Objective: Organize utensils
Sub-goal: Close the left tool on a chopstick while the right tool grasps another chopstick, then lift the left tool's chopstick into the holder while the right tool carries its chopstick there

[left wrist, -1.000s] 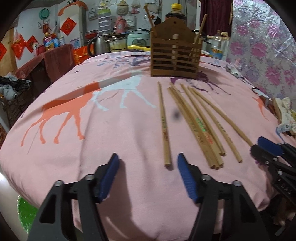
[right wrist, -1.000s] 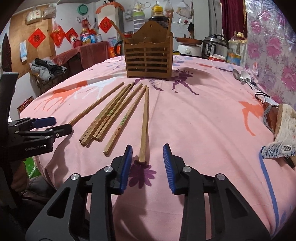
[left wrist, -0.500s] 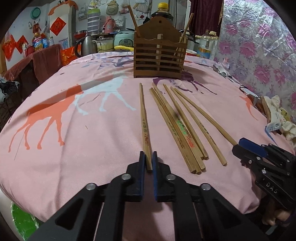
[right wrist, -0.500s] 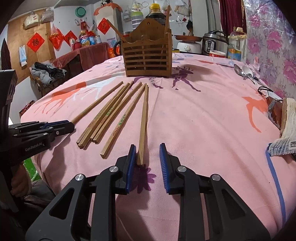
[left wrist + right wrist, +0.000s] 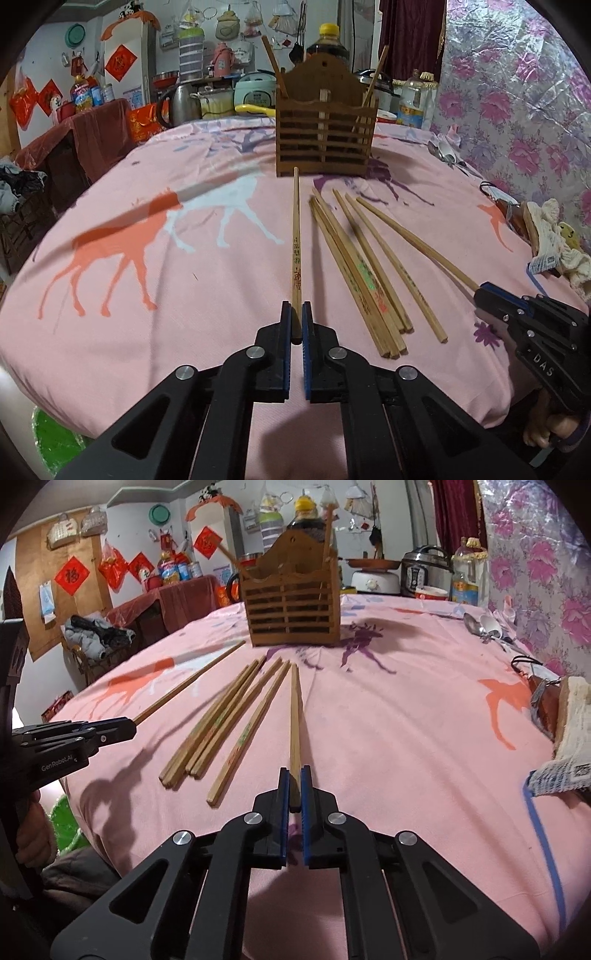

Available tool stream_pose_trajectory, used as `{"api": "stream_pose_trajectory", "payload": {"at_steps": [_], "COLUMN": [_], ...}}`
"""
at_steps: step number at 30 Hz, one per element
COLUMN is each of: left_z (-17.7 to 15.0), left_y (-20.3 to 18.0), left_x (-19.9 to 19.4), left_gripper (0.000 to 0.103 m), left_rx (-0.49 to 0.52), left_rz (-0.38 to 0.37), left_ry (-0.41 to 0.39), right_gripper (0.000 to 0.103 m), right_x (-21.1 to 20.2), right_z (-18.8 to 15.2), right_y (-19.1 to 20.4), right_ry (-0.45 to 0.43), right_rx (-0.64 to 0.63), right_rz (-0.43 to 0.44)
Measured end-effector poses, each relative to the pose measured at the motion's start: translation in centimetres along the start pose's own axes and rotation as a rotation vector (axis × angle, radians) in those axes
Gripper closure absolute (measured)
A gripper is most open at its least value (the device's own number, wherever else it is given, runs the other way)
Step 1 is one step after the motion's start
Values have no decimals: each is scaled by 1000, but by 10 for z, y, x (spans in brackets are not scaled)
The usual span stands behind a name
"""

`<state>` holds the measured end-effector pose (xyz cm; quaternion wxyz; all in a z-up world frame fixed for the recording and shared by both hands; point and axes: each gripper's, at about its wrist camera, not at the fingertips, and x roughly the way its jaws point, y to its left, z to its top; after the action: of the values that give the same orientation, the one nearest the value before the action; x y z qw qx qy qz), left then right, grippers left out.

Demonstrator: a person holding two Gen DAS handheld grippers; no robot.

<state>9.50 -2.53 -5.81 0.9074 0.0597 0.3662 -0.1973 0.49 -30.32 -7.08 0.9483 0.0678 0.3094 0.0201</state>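
The left hand-held gripper (image 5: 296, 312) has just closed on the near end of the leftmost chopstick (image 5: 296, 236). The right hand-held gripper (image 5: 294, 778) has just closed on the rightmost chopstick (image 5: 294, 716). The other chopsticks (image 5: 364, 273) lie between them on the worktop (image 5: 147, 332), in front of the wooden holder (image 5: 325, 144).

I'm seeing wooden chopsticks (image 5: 364, 271) lying fanned on the pink cloth, two outermost ones clamped, before the upright slatted wooden holder (image 5: 327, 138)

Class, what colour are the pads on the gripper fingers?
Blue pads, clearest in the left wrist view.
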Motion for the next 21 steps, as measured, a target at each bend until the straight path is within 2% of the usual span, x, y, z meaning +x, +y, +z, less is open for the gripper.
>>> {"api": "stream_pose_trajectory", "payload": {"at_steps": [7, 14, 21], "left_z": [6, 0, 30], "left_y": [1, 7, 20], "left_x": [-8, -1, 16], "left_gripper": [97, 97, 97], "left_rx": [20, 2, -45], "left_rz": [-2, -6, -32], "left_ry": [32, 113, 161], "right_gripper": [97, 97, 97], "right_x": [-21, -31, -28], "right_z": [21, 29, 54], "right_y": [-3, 0, 0], "right_ry": [-79, -116, -153], "right_rx": [8, 0, -15], "right_rz": [-6, 1, 7]}}
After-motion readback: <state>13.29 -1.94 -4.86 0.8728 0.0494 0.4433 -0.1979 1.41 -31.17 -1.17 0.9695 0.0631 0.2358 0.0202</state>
